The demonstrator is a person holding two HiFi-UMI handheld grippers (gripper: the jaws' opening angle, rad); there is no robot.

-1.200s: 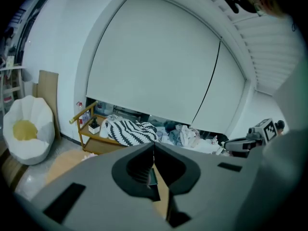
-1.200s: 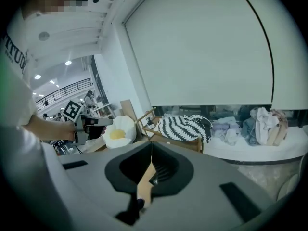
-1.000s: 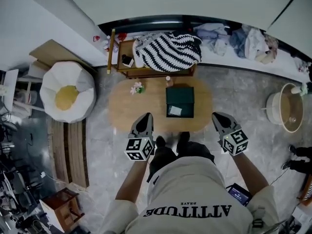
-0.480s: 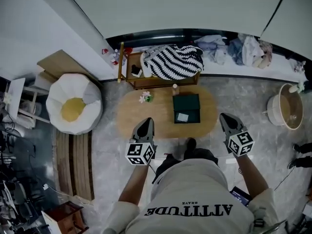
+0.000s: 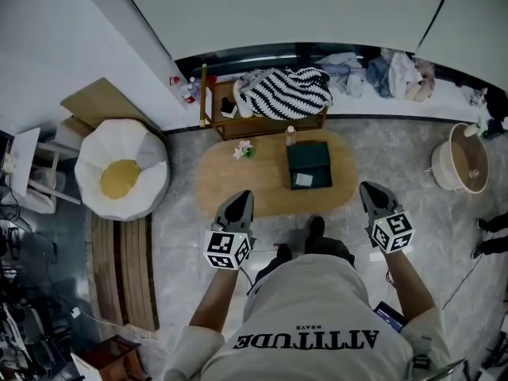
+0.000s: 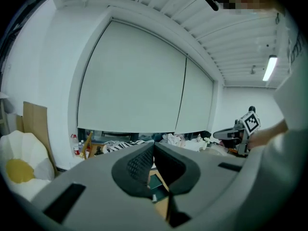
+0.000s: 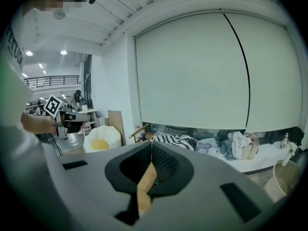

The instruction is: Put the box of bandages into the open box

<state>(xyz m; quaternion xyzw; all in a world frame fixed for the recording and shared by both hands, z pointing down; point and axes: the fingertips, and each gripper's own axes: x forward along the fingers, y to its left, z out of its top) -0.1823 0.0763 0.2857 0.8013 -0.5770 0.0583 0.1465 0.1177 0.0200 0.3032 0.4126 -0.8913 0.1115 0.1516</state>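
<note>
Lifted, shut empty left claw [image 5: 240, 198] and right claw [image 5: 369, 190] sit short of open box [image 5: 309, 159].

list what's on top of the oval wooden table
A dark green box, a small flower and a bottle. The left gripper covers part of the table's near edge; the box's contents are unclear.

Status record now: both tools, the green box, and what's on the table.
left tool: shut, empty, at the table's near edge
right tool: shut, empty, off the table's near right end
table: oval, wooden
green box: on the table's right half, with a small pale item in it
also on table: flowers, bottle
</note>
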